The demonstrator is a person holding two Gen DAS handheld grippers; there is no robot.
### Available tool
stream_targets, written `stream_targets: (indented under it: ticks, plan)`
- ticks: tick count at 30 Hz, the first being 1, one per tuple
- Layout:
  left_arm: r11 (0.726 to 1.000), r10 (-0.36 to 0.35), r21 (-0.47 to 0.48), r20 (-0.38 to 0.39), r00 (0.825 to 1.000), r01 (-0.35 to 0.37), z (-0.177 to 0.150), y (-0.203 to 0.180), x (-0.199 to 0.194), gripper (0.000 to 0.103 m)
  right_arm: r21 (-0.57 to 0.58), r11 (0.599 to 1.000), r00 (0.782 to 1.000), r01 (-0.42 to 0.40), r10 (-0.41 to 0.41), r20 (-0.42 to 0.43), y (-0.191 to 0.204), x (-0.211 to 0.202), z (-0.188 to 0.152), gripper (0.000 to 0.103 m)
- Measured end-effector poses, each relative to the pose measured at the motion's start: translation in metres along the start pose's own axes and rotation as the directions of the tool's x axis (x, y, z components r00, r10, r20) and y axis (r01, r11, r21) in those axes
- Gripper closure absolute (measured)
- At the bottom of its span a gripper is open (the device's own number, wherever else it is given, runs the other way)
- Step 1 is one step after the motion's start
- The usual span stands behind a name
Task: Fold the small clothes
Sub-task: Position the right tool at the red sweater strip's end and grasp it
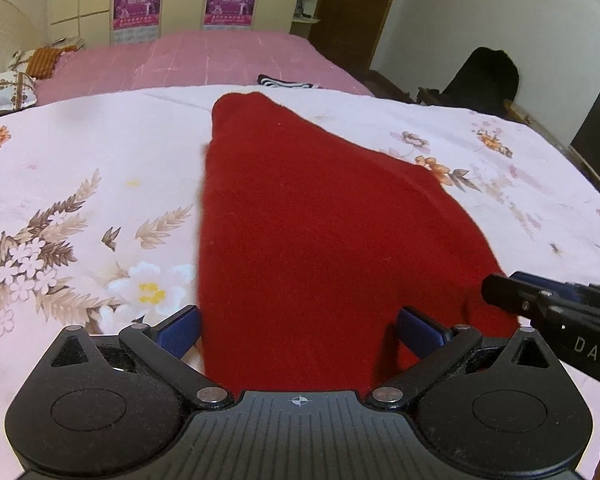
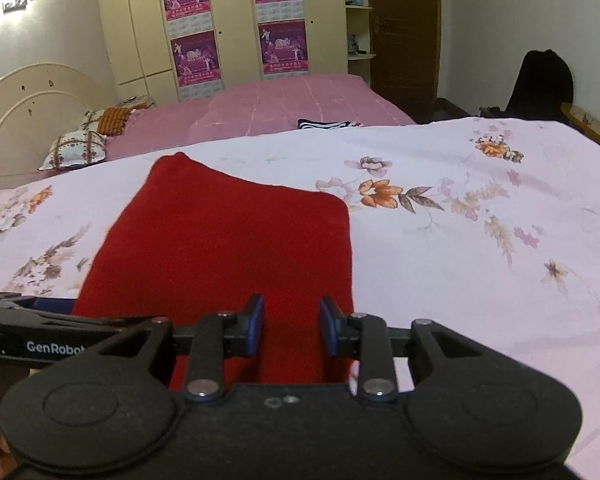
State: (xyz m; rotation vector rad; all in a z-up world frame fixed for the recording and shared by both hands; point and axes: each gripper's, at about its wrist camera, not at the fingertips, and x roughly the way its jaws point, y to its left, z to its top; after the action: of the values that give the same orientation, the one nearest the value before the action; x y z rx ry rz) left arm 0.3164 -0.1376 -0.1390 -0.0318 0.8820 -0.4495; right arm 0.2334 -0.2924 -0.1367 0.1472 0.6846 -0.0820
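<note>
**A:** How far had the folding got?

**B:** Partway, by my reading. The red garment (image 2: 220,248) lay flat on the floral sheet (image 2: 480,240), its near edge at the two grippers and its far end narrowing to a rounded tip. The left side ran as one straight line, which looked like a fold already made, though I could not tell how many layers were there.

**A:** And the grippers?

**B:** Both sat at the near edge. The left gripper (image 1: 298,330) stood wide, its blue pads well apart with cloth running between them; neither pad was visibly pressing. The right gripper (image 2: 291,326) was narrower, jaws part open, a strip of red fabric showing between the pads with gaps either side. I judged that it was not clamped, but whether a lower layer was pinched was hidden.

**A:** What was left?

**B:** Probably taking hold of the near edge and bringing it over to the far end, then tidying. A striped item (image 2: 324,124) lay at the far edge of the sheet, against the pink bedspread (image 2: 280,100); whether it was already folded I could not say.
</note>
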Motion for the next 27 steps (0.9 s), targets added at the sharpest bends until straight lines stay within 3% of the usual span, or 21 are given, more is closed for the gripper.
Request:
stream_targets:
  ticks: [7, 11, 14, 27]
  plan:
    - [1.0, -0.028, 0.009, -0.017, 0.999, 0.028, -0.019, -0.003, -0.019, 0.0, -0.009, 1.0, 0.999, -0.028, 0.028, -0.019, 0.002, -0.02, -0.019, 0.073]
    - [1.0, -0.018, 0.004, -0.065, 0.998, 0.019, -0.037, 0.0, -0.01, 0.0, -0.014, 1.0, 0.998, -0.024, 0.023, -0.055, 0.003, -0.021, -0.037, 0.073]
    - [1.0, -0.011, 0.009, -0.051, 0.999, 0.012, -0.046, 0.0, -0.005, 0.0, -0.031, 0.999, 0.997, -0.01, 0.008, -0.079, 0.004, -0.012, -0.049, 0.073]
    - [1.0, -0.003, -0.017, -0.052, 0.999, 0.003, -0.037, -0.003, -0.015, 0.0, 0.003, 1.0, 0.997, -0.028, 0.028, -0.074, 0.0, -0.021, -0.045, 0.07]
